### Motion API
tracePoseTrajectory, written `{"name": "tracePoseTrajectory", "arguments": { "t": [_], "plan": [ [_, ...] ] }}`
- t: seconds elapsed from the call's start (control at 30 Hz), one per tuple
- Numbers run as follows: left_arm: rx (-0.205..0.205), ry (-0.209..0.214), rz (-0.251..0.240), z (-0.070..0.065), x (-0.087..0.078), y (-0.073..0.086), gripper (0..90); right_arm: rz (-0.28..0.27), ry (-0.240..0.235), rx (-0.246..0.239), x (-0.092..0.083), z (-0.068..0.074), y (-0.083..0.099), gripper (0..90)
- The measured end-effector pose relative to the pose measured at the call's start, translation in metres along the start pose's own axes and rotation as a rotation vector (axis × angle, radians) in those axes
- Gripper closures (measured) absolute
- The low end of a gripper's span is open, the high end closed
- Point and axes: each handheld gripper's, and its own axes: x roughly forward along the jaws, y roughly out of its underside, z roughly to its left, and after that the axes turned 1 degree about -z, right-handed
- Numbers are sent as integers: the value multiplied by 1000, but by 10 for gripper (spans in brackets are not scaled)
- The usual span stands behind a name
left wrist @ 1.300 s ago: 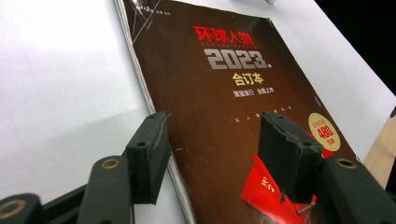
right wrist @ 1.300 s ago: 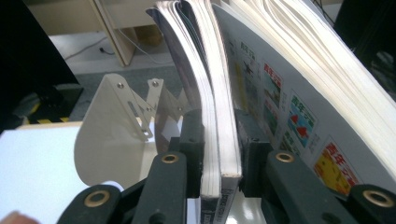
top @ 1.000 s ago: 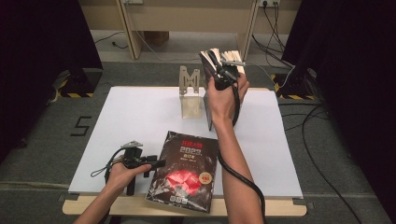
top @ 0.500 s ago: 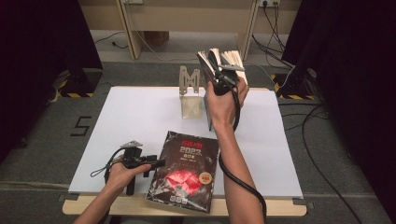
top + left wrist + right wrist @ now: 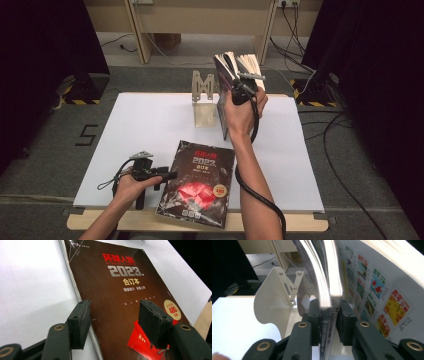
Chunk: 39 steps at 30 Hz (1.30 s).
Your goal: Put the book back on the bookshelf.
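The white tabletop (image 5: pixel 150 125) carries a dark magazine (image 5: pixel 197 181) lying flat, its left edge between the wide-apart jaws of the left tool (image 5: pixel 113 322). The right tool (image 5: pixel 329 320), its jaws having just been closing, clamps the spine of an upright book (image 5: pixel 329 272) whose pages fan out above it, with a metal bookend (image 5: pixel 274 297) just to its left.

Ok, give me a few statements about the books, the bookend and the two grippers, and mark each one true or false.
1. The right gripper is clamped on the spine of an upright book. True; its jaws have just been closing on it.
2. The dark magazine stands upright against the bookend. False: it lies flat near the table's front edge.
3. The left gripper is open over the magazine's edge. True.
4. The metal bookend lies flat on the white table. False: it stands upright.
5. The held book's pages are fanned open. True.
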Motion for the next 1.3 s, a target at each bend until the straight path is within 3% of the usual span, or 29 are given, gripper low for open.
{"name": "tracePoseTrajectory", "arguments": {
  "t": [0.13,0.27,0.37,0.57,0.83,1.3],
  "plan": [
    [1,1,3,0,1,0,422,13,3,63,1,-2,-3,764],
    [2,2,7,0,2,1,422,11,10,71,2,-1,-4,763],
    [2,2,0,0,0,0,422,-1,25,29,0,2,0,748],
    [3,6,-1,-1,0,0,422,-31,23,-1,-3,0,3,663],
    [4,6,-4,-1,0,-1,421,-37,6,-27,-6,0,8,599],
    [8,4,-3,-2,1,-1,417,-27,-28,-58,-12,-3,26,572]
  ]
}}
